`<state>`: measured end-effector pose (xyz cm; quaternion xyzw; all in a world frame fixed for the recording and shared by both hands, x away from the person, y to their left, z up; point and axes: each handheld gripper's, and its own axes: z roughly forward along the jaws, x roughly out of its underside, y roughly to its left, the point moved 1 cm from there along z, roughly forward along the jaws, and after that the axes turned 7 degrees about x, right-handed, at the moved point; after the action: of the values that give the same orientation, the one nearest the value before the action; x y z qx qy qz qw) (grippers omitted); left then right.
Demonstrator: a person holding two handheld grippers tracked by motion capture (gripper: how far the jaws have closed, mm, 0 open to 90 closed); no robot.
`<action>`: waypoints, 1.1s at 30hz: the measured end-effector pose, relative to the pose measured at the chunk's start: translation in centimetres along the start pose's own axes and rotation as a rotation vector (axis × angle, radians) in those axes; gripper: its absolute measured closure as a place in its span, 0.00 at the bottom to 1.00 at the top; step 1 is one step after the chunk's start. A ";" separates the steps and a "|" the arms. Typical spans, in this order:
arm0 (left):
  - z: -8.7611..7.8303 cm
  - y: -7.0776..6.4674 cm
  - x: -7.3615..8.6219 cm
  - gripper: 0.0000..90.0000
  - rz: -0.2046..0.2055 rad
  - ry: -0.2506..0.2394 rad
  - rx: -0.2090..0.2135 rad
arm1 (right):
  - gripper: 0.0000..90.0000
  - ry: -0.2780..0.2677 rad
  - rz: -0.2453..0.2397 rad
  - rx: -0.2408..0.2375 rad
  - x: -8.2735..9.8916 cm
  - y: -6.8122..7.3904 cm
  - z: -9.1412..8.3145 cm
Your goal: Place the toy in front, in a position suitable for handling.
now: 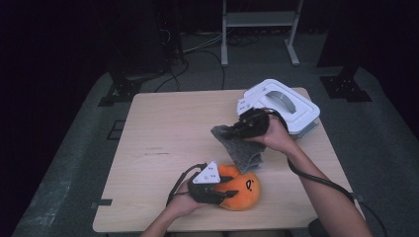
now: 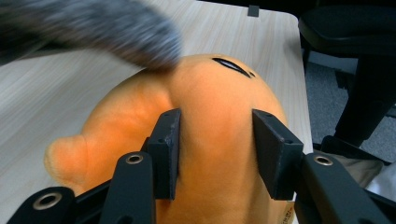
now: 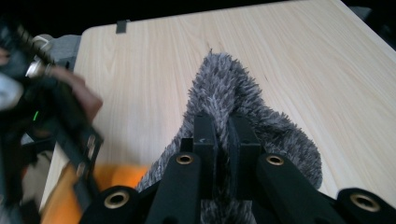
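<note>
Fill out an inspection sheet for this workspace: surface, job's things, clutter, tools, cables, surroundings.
Surface: light wooden table, bare except for the items below.
Job's things: orange plush toy at the near edge; grey fuzzy cloth partly lifted off the table just beyond it.
Clutter: white plastic container at the far right corner.
Tools: left tool has both jaws pressed into the plush toy; right tool is shut on the fuzzy cloth, pinching a fold.
Cables: a black cable trails from each tool along the forearm; more cables lie on the floor beyond the table.
Surroundings: dark room, grey carpet, white metal frame at the back, black stand bases on either side.
</note>
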<state>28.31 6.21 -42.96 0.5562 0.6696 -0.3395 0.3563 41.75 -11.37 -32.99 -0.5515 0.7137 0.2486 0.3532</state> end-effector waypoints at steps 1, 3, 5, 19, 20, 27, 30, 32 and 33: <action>0.0 -0.1 0.0 0.60 0.003 0.002 -0.001 | 0.92 -0.003 -0.002 -0.012 -0.6 0.0 0.6; 0.0 -0.1 0.1 0.59 0.008 -0.002 0.002 | 0.92 -0.008 -0.011 -0.037 -1.5 0.1 2.0; 0.1 -0.2 0.1 0.59 0.013 -0.004 -0.005 | 0.92 -0.008 -0.011 -0.057 -2.3 0.1 3.2; 0.3 -0.4 0.1 0.57 0.029 -0.008 -0.002 | 0.92 0.043 -0.067 -0.163 -6.2 1.3 9.4; 0.3 -0.4 0.1 0.57 0.032 -0.008 -0.002 | 0.92 0.044 -0.069 -0.173 -6.4 1.5 9.8; 0.4 -0.6 0.1 0.56 0.043 -0.002 0.001 | 0.91 0.060 -0.086 -0.221 -7.3 2.7 12.3; 0.3 -0.5 0.1 0.56 0.047 0.001 0.002 | 0.91 0.085 -0.097 -0.235 -7.4 3.2 13.3; 0.3 -0.6 0.1 0.56 0.050 0.003 0.002 | 0.91 0.087 -0.096 -0.252 -7.4 3.6 13.9; 0.3 -0.6 0.1 0.56 0.051 0.005 0.002 | 0.91 0.089 -0.093 -0.261 -7.4 3.7 14.2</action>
<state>27.78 5.90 -43.14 0.5743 0.6557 -0.3296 0.3627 42.49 4.69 -36.25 -0.6358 0.6637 0.2980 0.2578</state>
